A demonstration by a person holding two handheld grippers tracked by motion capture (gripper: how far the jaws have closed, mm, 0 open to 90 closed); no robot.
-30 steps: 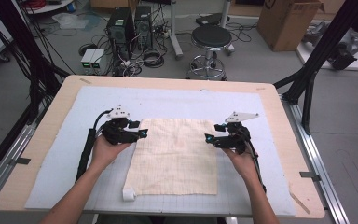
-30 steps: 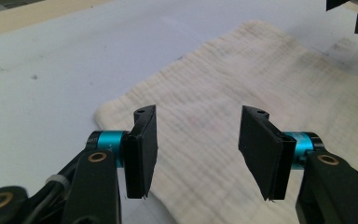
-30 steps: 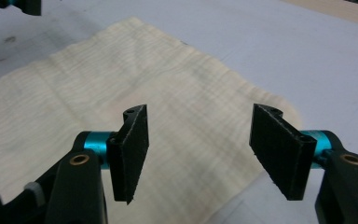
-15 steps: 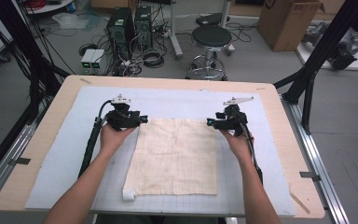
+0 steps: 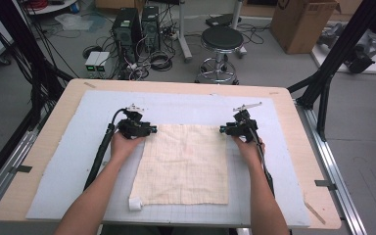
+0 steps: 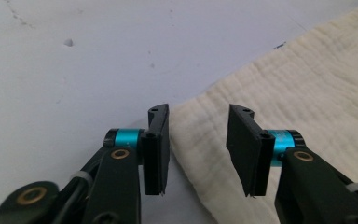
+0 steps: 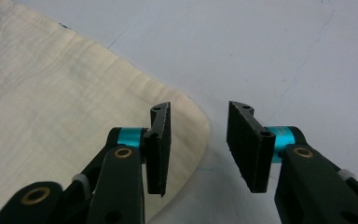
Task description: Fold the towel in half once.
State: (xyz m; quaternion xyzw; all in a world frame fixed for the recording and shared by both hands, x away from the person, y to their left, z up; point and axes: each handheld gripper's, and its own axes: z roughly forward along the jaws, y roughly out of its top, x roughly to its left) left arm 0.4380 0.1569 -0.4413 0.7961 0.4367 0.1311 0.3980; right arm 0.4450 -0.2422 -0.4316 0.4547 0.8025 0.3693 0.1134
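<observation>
Closing on cloth corners: I read both tools low at the cloth's far edge.
Left gripper (image 5: pixel 152 130): jaws parted and just been narrowing; the far left corner lies between them, pads not pressing.
Right gripper (image 5: pixel 222 129): jaws parted, likewise narrowing; the far right corner lies under the gap, not clamped.
Cream cloth (image 5: pixel 185 164): spread flat at mid-mat, between my two hands.
White roll (image 5: pixel 135 203): beside the cloth's near left corner.
Grey mat (image 5: pixel 63 166): covers the table (image 5: pixel 39 152).
</observation>
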